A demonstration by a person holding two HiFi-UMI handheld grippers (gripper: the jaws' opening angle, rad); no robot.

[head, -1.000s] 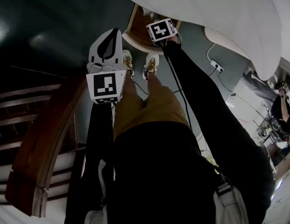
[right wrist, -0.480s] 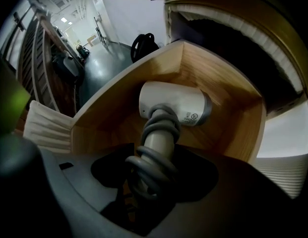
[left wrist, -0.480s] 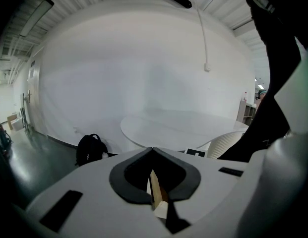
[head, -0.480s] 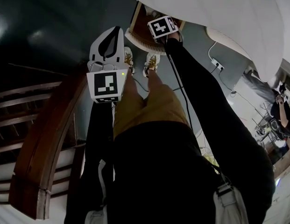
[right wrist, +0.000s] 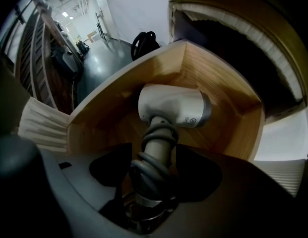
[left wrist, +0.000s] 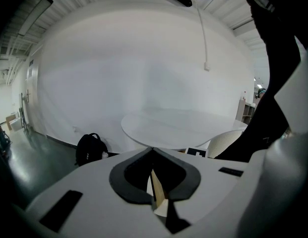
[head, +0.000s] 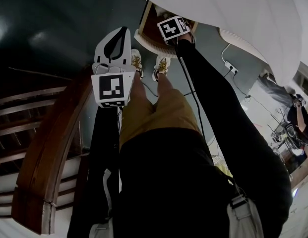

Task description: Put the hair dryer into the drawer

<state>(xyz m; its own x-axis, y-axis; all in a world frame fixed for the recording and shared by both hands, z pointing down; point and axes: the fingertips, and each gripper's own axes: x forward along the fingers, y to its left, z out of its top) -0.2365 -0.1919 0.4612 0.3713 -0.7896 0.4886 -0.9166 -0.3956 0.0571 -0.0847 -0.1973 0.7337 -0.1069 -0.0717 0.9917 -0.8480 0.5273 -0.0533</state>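
Note:
A white hair dryer (right wrist: pixel 173 105) lies inside the open wooden drawer (right wrist: pixel 228 128), head on the drawer floor. Its grey handle, with the cord wound round it, rises between the jaws of my right gripper (right wrist: pixel 154 167). Those jaws are opening and stand on either side of the handle without squeezing it. In the head view the right gripper (head: pixel 172 29) points straight down into the drawer (head: pixel 150 29), and its marker cube hides the jaws. My left gripper (head: pixel 123 31) is held out over the dark floor, left of the drawer. Its jaws (left wrist: pixel 153 150) meet, with nothing in them.
A round white table (left wrist: pixel 183 128) overhangs the drawer, with a black backpack (left wrist: pixel 90 150) on the floor beyond it. A dark wooden slatted frame (head: pixel 49 148) runs along the left. A power strip (head: pixel 229 71) and cable lie on the floor to the right. The person's shoes (head: pixel 161 66) stand just before the drawer.
Both grippers stay almost where they were. The right gripper's marker cube has tipped slightly over the drawer; the left gripper has crept a touch upward in the picture.

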